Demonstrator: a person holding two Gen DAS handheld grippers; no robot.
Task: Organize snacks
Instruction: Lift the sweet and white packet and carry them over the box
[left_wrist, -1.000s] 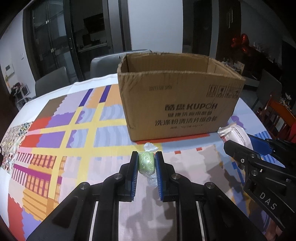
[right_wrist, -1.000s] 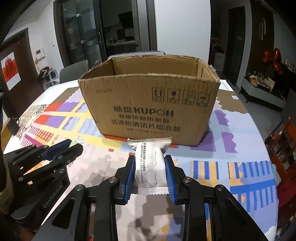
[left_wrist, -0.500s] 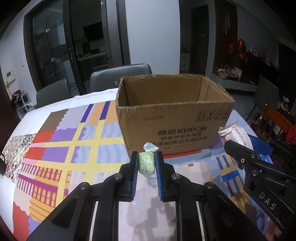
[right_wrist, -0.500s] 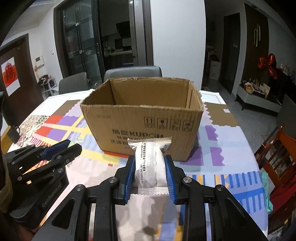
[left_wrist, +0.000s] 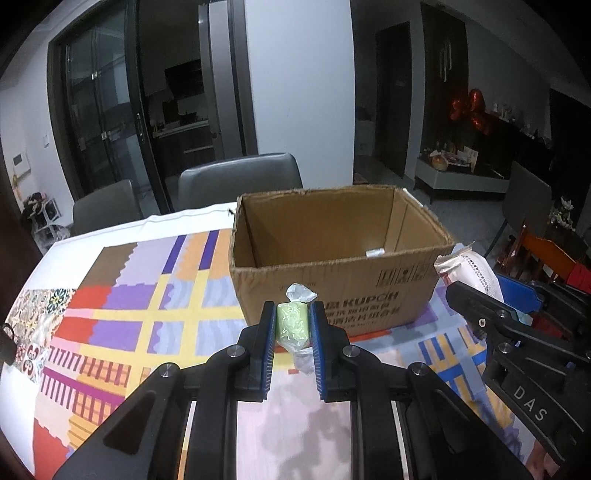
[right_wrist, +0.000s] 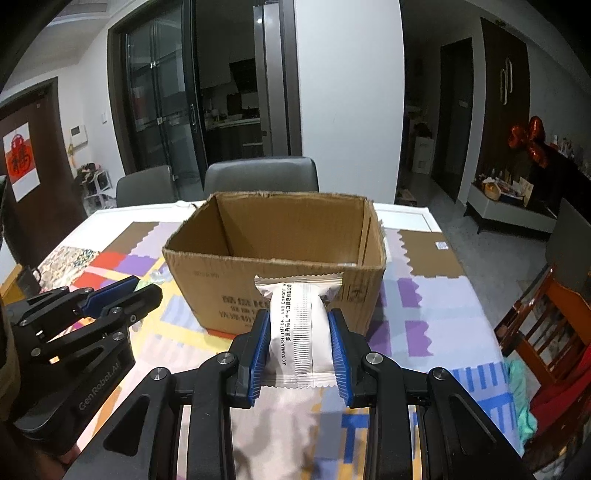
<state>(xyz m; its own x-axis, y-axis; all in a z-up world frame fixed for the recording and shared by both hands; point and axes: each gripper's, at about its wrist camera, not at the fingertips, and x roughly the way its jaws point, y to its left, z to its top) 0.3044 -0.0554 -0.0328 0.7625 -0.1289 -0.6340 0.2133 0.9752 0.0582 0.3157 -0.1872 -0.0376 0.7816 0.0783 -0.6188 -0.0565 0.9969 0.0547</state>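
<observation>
An open brown cardboard box (left_wrist: 332, 291) (right_wrist: 207, 280) stands on the patterned tablecloth (left_wrist: 122, 317). My left gripper (left_wrist: 292, 325) is shut on a pale green wrapped candy (left_wrist: 292, 326), held above the table just in front of the box's near wall. My right gripper (right_wrist: 298, 332) is shut on a white snack packet (right_wrist: 299, 325), also raised in front of the box. Each gripper shows in the other's view: the right one with its packet (left_wrist: 469, 269) at the right, the left one (right_wrist: 110, 295) at the left. A small pale item (left_wrist: 375, 252) lies inside the box.
Grey chairs (left_wrist: 240, 181) (right_wrist: 260, 173) stand behind the table's far edge. An orange-and-wood chair (right_wrist: 550, 325) is at the right side. A sideboard with red balloons (left_wrist: 469, 110) sits far right. Glass doors (right_wrist: 162, 110) are beyond the table.
Both grippers have risen with their snacks. The box now sits lower in both views and its inside shows.
</observation>
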